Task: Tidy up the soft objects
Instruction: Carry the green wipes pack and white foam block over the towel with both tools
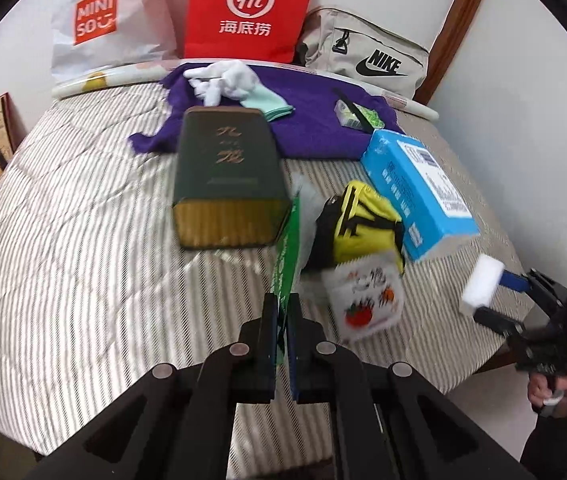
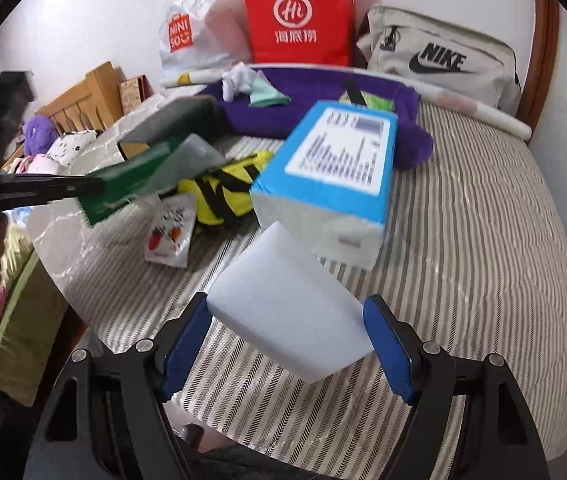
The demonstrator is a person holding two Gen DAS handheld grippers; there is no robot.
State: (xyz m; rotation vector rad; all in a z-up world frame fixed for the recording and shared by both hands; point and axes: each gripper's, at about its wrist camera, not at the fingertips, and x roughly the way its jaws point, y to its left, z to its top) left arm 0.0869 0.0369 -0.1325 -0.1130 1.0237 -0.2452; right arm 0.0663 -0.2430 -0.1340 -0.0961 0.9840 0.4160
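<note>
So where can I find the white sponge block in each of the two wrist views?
Left wrist view: white sponge block at the right edge, held by the right gripper.
Right wrist view: bottom centre, between the blue fingers.
Shared landmark: the blue tissue pack, just beyond it.

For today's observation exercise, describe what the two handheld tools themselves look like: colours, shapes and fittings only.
Both are black, angular linkage frames with triangular cut-outs and round silver pivot pins. The right tool has two long fingers faced with bright blue pads. The left tool has narrow black fingers, with blue showing on one inner face. A bare hand grips the right tool's black handle; no cables are visible.
</note>
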